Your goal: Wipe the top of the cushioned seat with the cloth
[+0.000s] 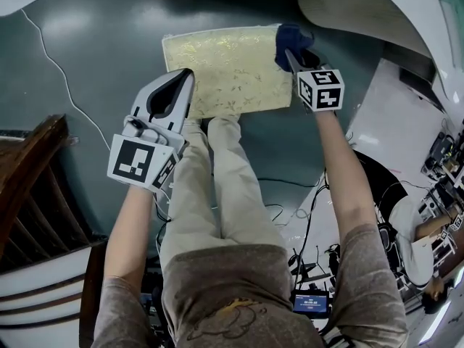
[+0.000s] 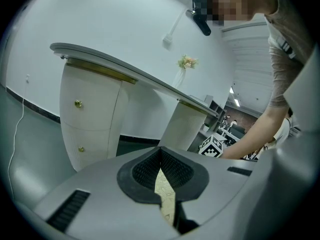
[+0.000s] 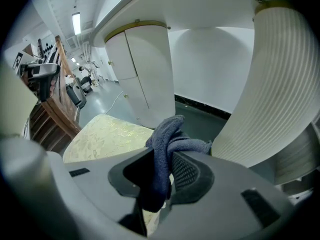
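The cushioned seat [image 1: 226, 69] has a cream top with a gold floral pattern and stands on the teal floor in front of my legs. My right gripper [image 1: 293, 55] is over the seat's far right corner, shut on a dark blue cloth [image 1: 291, 38]. In the right gripper view the cloth [image 3: 167, 144] bunches up between the jaws of the right gripper [image 3: 162, 159], with the seat [image 3: 102, 136] to the left. My left gripper [image 1: 187, 77] hovers at the seat's left edge, shut and empty. Through the left gripper [image 2: 160, 152] a sliver of the seat [image 2: 165, 191] shows.
A white dresser [image 2: 92, 114] with gold knobs and a curved top stands beyond the seat, on ribbed pedestals [image 3: 272, 89]. Dark wooden furniture [image 1: 29, 187] is at my left. Cables [image 1: 293, 194] trail on the floor at my right, near another person [image 1: 413, 241].
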Action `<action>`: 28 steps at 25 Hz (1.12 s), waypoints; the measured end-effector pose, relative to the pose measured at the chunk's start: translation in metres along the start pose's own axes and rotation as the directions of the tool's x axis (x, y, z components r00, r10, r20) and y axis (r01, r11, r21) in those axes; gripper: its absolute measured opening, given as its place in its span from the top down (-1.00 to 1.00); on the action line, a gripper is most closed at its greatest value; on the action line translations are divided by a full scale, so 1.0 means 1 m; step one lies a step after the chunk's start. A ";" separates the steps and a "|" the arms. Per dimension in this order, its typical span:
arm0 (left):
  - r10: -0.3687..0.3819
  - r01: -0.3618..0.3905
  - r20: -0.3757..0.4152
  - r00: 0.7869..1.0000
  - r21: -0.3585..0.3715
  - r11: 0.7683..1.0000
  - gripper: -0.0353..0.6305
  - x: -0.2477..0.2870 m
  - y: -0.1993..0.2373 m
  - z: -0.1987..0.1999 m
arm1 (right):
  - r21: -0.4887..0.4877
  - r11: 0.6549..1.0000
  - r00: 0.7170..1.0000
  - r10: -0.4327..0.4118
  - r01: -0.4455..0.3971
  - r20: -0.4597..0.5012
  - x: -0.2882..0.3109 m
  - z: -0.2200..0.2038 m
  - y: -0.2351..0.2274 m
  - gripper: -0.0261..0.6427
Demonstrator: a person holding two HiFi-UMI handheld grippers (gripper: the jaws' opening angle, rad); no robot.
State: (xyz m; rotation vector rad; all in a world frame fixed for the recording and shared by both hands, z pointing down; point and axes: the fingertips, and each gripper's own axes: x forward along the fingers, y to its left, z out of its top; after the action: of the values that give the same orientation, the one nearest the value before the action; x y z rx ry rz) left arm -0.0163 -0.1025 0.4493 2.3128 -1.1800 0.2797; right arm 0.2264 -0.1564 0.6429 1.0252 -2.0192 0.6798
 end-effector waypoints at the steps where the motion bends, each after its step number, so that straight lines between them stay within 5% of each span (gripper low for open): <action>1: -0.001 0.001 0.000 1.000 0.001 1.000 0.84 0.000 -0.001 0.000 | 0.002 1.000 1.000 -0.011 0.011 -0.006 -0.002 -0.002 -0.005 0.61; 9: -0.010 0.010 -0.010 1.000 0.012 1.000 0.84 -0.003 -0.007 0.000 | 0.037 0.995 0.995 -0.088 0.090 -0.053 -0.020 -0.020 -0.033 0.62; 16: -0.019 0.019 0.005 1.000 0.017 1.000 0.84 -0.022 -0.008 0.001 | 0.041 0.995 0.996 -0.085 0.085 -0.011 -0.037 -0.012 -0.008 0.62; 28: 0.004 -0.005 0.029 1.000 0.010 1.000 0.84 -0.039 -0.005 0.005 | -0.014 0.993 0.992 0.119 -0.119 0.040 -0.018 0.017 0.117 0.62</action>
State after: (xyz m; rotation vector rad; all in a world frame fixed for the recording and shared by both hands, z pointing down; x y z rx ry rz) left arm -0.0356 -0.0759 0.4274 2.3299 -1.2004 0.2554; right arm 0.1289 -0.0985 0.6047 0.9240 -2.1306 0.7140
